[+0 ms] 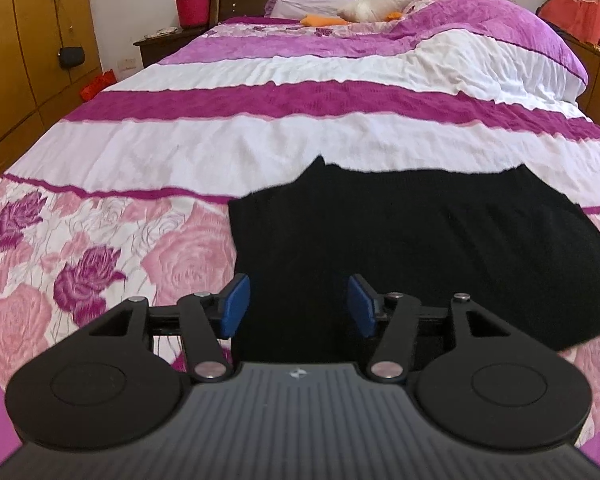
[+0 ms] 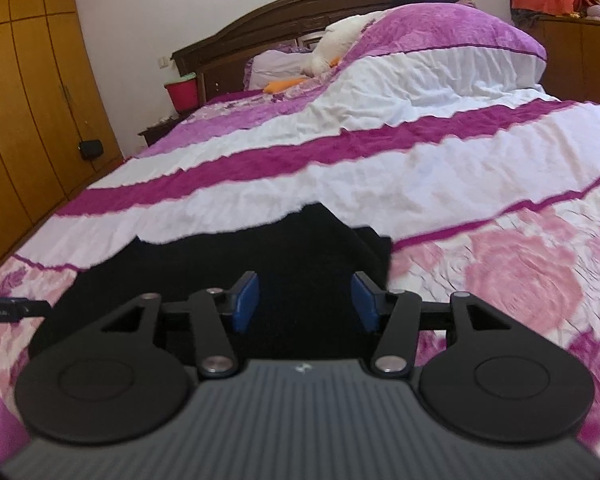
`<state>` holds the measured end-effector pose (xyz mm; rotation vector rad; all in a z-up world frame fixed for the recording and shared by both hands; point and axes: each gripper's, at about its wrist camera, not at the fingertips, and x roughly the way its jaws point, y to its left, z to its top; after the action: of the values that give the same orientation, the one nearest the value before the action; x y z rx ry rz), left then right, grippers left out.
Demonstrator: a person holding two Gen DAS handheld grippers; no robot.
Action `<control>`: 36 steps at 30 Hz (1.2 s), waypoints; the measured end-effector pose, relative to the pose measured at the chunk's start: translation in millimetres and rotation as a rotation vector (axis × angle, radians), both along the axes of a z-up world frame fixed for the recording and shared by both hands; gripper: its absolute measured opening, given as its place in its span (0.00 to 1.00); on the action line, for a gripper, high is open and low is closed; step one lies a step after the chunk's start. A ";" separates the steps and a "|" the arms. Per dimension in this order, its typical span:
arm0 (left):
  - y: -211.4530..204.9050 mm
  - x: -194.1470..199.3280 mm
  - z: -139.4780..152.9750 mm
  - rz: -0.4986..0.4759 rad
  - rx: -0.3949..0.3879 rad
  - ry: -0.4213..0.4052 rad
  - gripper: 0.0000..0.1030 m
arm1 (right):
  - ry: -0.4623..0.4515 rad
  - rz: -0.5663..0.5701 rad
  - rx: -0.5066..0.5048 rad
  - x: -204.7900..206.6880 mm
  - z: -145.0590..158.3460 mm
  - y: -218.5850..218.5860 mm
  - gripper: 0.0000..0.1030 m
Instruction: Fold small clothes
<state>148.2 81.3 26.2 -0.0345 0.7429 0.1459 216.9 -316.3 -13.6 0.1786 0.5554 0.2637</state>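
garment: black knit garment (image 1: 420,248), small, lies flat on the bed (image 1: 260,140) close to the foot edge, on the line where the white band meets the rose-print band of the bedspread; two pointed corners stick up along its far edge
garment, right wrist view: same black piece (image 2: 260,256); its right side ends in a doubled, layered edge, so it looks partly folded; exact garment type cannot tell
left claw: left claw (image 1: 298,306) stands partly wide, blue pads apart, nothing pinched; black cloth shows in the gap but lies below, pads not pressing it
right claw: right claw (image 2: 304,302) also partly wide, holds nothing; hangs over the near right part of the garment
other: a thin dark bar at the left edge of the right wrist view, probably part of the other tool; not sure
step (judged): between folds; both claws are free above the near edge and the cloth lies loose on the bed
progress (judged): some folding seems done; the piece is still wide across the bed, so more is left
next move calls for: lower both claws to the cloth edge, pick matching corners or one side, pinch only the layers meant to move, lift low, carry across, line up edges
risk (judged): knit is soft and dark, so layers are hard to tell apart; bedspread underneath is wrinkled and could get caught with it
background: pillows and a folded quilt at the head end, well apart, not in play
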 end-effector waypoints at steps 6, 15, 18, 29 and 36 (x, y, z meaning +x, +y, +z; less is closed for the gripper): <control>0.7 -7.2 -20.2 0.018 -0.025 0.053 0.60 | 0.059 -0.055 0.015 -11.3 -22.2 -15.7 0.52; -3.7 -5.2 -35.9 0.038 0.009 0.071 0.63 | 0.106 -0.131 0.045 -8.7 -48.9 -31.3 0.54; -5.5 -2.9 -36.1 0.042 0.013 0.070 0.65 | 0.104 -0.151 0.093 -3.9 -52.8 -37.5 0.66; -8.8 3.6 -40.6 0.052 0.031 0.065 0.72 | 0.089 -0.117 0.113 10.9 -68.5 -33.6 0.66; -6.8 5.0 -42.4 0.065 0.020 0.067 0.74 | 0.102 -0.077 0.191 11.5 -75.6 -42.6 0.69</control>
<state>153.2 74.5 -16.2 -0.0347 0.8074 0.2170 228.4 -358.9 -89.2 0.3995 0.6229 0.2338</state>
